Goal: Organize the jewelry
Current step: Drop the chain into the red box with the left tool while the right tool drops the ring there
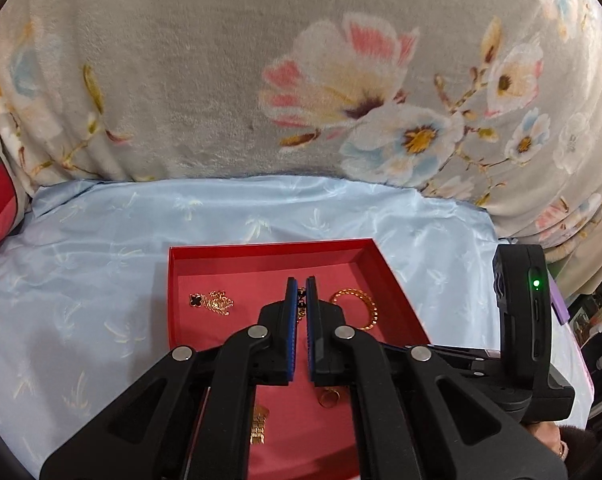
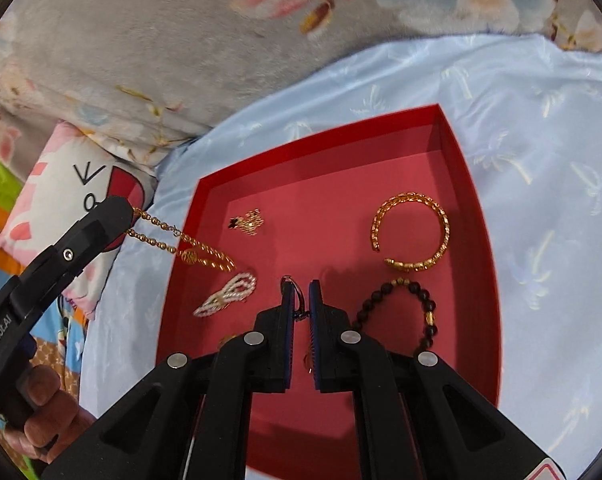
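Observation:
A red tray (image 2: 477,216) lies on pale blue satin cloth. My left gripper (image 1: 300,285) is shut on a gold bead chain (image 2: 169,242). In the right wrist view that left gripper (image 2: 119,210) hangs past the tray's left wall, and the chain droops from it over the wall into the tray. My right gripper (image 2: 301,285) hovers over the tray's middle, shut on a thin metal ring (image 2: 298,298). On the tray floor lie a gold bangle (image 2: 411,232), a dark bead bracelet (image 2: 405,308), a pearl piece (image 2: 227,294) and a small gold chain with a black clover (image 2: 247,220).
A grey floral blanket (image 1: 221,80) rises behind the tray. A cartoon-print pillow (image 2: 69,192) sits to the left. In the left wrist view a small gold ring (image 1: 328,397) and a gold piece (image 1: 259,424) lie under the fingers. A hand (image 2: 45,412) grips the left handle.

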{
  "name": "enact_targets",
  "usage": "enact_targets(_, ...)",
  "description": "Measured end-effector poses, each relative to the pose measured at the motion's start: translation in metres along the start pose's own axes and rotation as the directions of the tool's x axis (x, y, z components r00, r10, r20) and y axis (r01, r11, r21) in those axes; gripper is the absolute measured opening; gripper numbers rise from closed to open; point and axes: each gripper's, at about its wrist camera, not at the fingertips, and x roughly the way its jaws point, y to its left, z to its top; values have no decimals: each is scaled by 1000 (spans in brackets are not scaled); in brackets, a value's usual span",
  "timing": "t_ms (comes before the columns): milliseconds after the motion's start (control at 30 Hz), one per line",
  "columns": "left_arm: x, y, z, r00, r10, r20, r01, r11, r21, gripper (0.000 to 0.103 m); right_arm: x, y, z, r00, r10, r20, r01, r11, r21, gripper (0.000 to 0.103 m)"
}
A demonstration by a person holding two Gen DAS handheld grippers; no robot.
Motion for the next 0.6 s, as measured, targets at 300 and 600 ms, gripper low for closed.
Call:
enact_targets(300,34,18,-2,999,18,-35,-19,999,-45,3,24,-7,8,997,-75,-12,75,997,11,12)
enact_targets(600,13,23,-3,998,61,30,-59,996,-65,26,-26,6,-15,982,-119,148,129,990,-58,13)
